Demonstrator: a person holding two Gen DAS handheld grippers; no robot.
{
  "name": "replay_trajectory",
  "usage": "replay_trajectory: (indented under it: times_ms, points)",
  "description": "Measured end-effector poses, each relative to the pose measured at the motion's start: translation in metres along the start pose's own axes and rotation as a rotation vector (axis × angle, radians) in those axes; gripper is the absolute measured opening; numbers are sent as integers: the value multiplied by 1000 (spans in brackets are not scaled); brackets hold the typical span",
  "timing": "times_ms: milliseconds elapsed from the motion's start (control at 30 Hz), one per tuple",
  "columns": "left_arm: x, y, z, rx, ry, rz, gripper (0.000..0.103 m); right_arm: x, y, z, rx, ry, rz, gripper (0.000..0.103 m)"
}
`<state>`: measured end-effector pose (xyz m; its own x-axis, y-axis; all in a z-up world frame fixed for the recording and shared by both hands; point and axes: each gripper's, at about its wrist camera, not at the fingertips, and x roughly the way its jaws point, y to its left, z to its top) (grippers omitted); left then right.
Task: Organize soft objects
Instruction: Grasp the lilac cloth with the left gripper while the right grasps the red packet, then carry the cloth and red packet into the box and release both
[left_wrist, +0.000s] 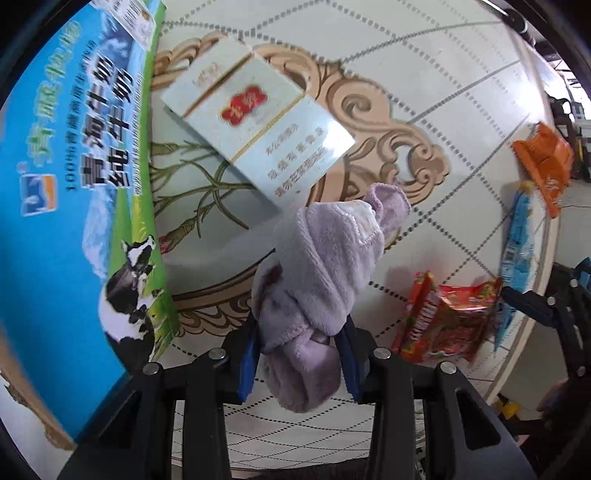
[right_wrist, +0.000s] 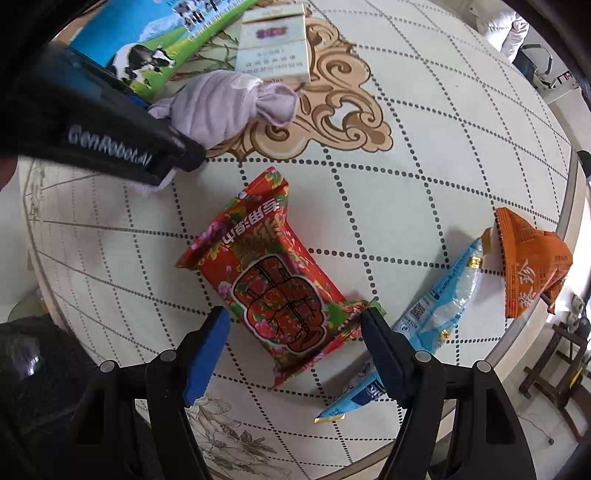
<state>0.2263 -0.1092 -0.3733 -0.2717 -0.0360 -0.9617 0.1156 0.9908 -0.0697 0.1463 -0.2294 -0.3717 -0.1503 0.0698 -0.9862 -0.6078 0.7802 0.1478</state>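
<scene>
My left gripper (left_wrist: 301, 354) is shut on a knotted lilac towel (left_wrist: 325, 258) and holds it above the round table (left_wrist: 443, 92). The towel also shows in the right wrist view (right_wrist: 221, 107), with the left gripper's black body in front of it. My right gripper (right_wrist: 295, 332) is open, its blue pads either side of the near end of a red flowered snack packet (right_wrist: 269, 273) that lies flat on the table. The same packet shows in the left wrist view (left_wrist: 443, 317).
A blue and green milk carton (left_wrist: 74, 184) stands at the left. A pale cigarette carton (left_wrist: 258, 136) lies beyond the towel. A light blue packet (right_wrist: 439, 295) and an orange packet (right_wrist: 528, 262) lie near the table's right edge (right_wrist: 569, 206).
</scene>
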Motion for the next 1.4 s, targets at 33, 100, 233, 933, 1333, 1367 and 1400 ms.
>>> replay_trajectory:
  times_ms: [33,100,233,933,1333,1367,1400]
  points:
    - [-8,1,-6,2,-17,4,35,-10,-8,-2,-9,-6,1,77]
    - [-28,2,-15,7,-58,0,35,-20,-5,-6,-39,-30,-29,77]
    - [-70,4,-32,13,-148,-7,35,-35,-4,-13,-104,-34,-89,77]
    - [-83,25,-41,-36,-223,-2,35,12,-123,7,695,134,82,56]
    - [-160,18,-59,7,-368,-109,33,-88,-168,-46,947,-114,279,50]
    - [-170,19,-62,10,-388,-115,33,-106,-162,-48,932,-143,282,50]
    - [-185,22,-66,13,-415,-123,33,-123,-144,-55,915,-170,281,50]
